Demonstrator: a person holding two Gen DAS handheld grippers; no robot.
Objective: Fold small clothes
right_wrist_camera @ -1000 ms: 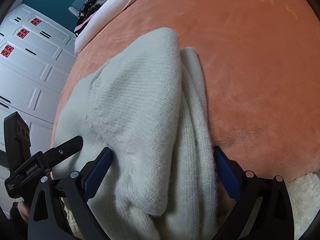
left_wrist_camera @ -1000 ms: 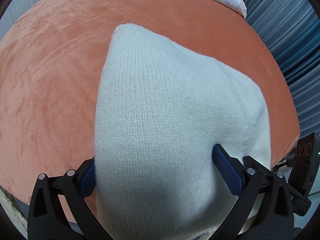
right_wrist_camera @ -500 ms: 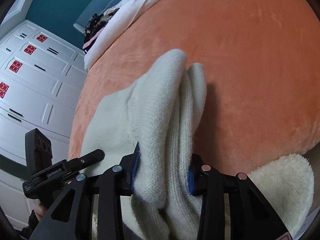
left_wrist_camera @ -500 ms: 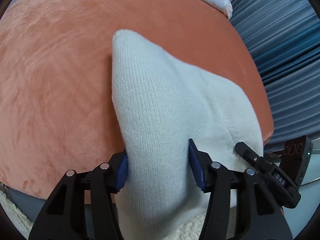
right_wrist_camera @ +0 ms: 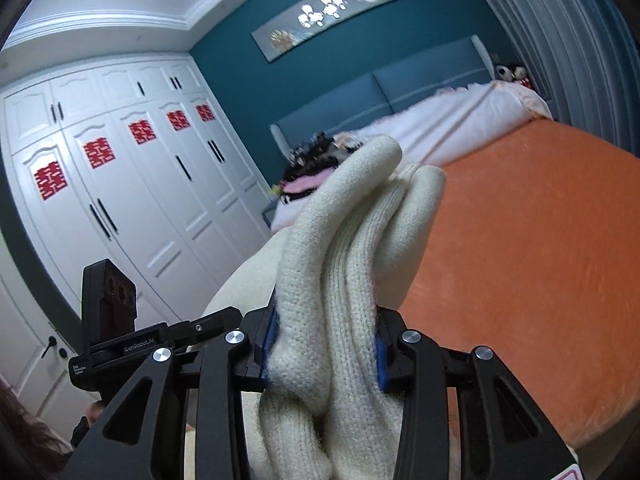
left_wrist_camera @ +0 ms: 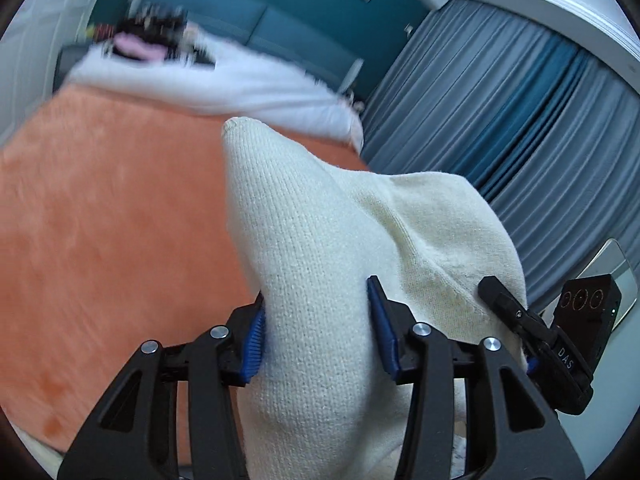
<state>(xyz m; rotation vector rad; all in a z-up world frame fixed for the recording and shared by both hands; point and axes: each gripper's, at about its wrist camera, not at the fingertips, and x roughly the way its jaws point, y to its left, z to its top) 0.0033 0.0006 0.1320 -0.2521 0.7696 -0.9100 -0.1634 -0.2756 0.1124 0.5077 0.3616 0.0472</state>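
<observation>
A cream knitted garment [left_wrist_camera: 340, 220] hangs lifted above the orange bed cover [left_wrist_camera: 100, 220]. My left gripper [left_wrist_camera: 316, 300] has its blue pads pressed into a bunched edge of the knit, and its jaws are still closing on it. My right gripper [right_wrist_camera: 325, 316] is shut on several thick folds of the same garment [right_wrist_camera: 360, 208], which rise as rolls past the fingers. Each gripper shows in the other's view: the right one [left_wrist_camera: 520, 320] beside the knit's far edge, the left one [right_wrist_camera: 160, 340] at lower left. The garment's lower part is hidden below both views.
The orange cover [right_wrist_camera: 520, 240] stretches ahead to a white duvet [left_wrist_camera: 240, 84] and a dark pile with pink in it [right_wrist_camera: 312, 168] by the blue headboard [right_wrist_camera: 380, 92]. Grey-blue curtains [left_wrist_camera: 500, 120] stand on one side and white wardrobe doors [right_wrist_camera: 120, 200] on the other.
Both grippers closed on the knit lying on the bed, then rose and tilted up. The garment has come up off the cover with them, and the room's walls have come into view.
</observation>
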